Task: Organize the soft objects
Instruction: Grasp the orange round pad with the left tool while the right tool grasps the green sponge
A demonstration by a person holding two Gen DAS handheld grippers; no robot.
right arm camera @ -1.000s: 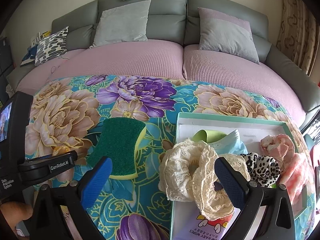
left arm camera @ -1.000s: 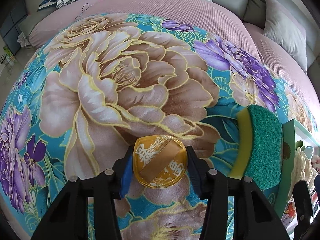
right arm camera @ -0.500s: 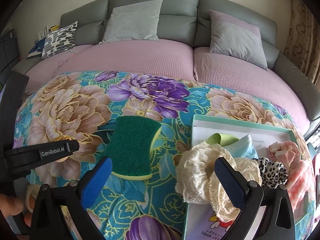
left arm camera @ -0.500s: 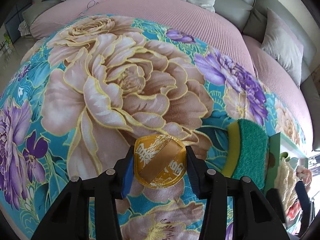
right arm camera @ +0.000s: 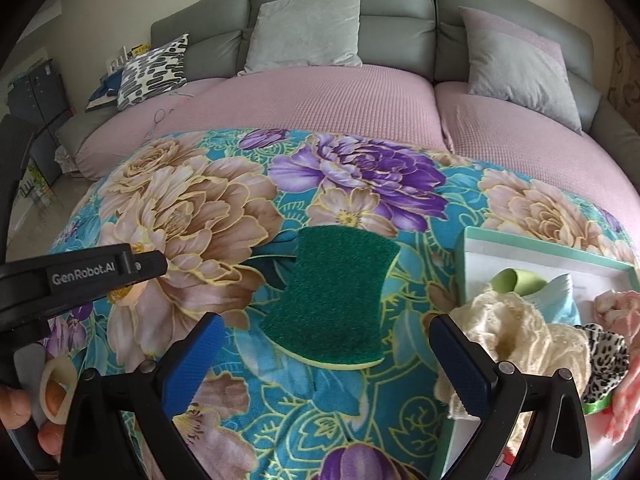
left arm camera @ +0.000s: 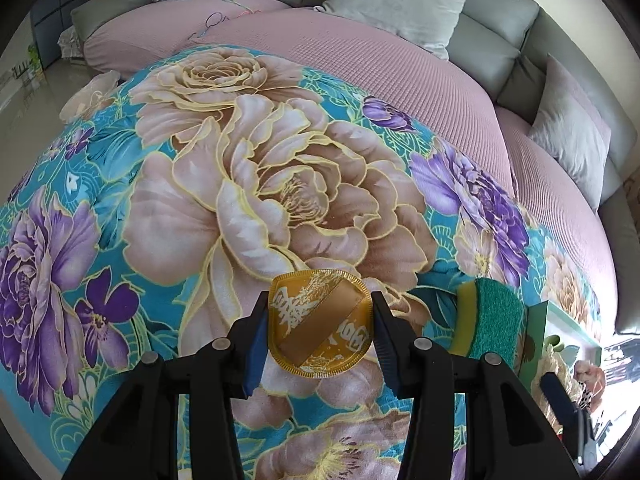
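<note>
Left wrist view showed fingers (left arm camera: 318, 334) clamping a gold pad (left arm camera: 320, 326), likely box-bound (right arm camera: 540, 246); right fingers (right arm camera: 330, 354) gaped empty before the sponge (right arm camera: 340, 300).

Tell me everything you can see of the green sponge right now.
The green sponge is a waisted pad: dark green scouring layer facing up, yellow foam beneath, showing along its edges. It lies flat on the floral blanket, left of the box, apparently not touching it. The open right gripper sits just in front; nothing grips it.

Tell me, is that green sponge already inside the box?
No, the green sponge lies on the flowered blanket, left of the box.
</note>
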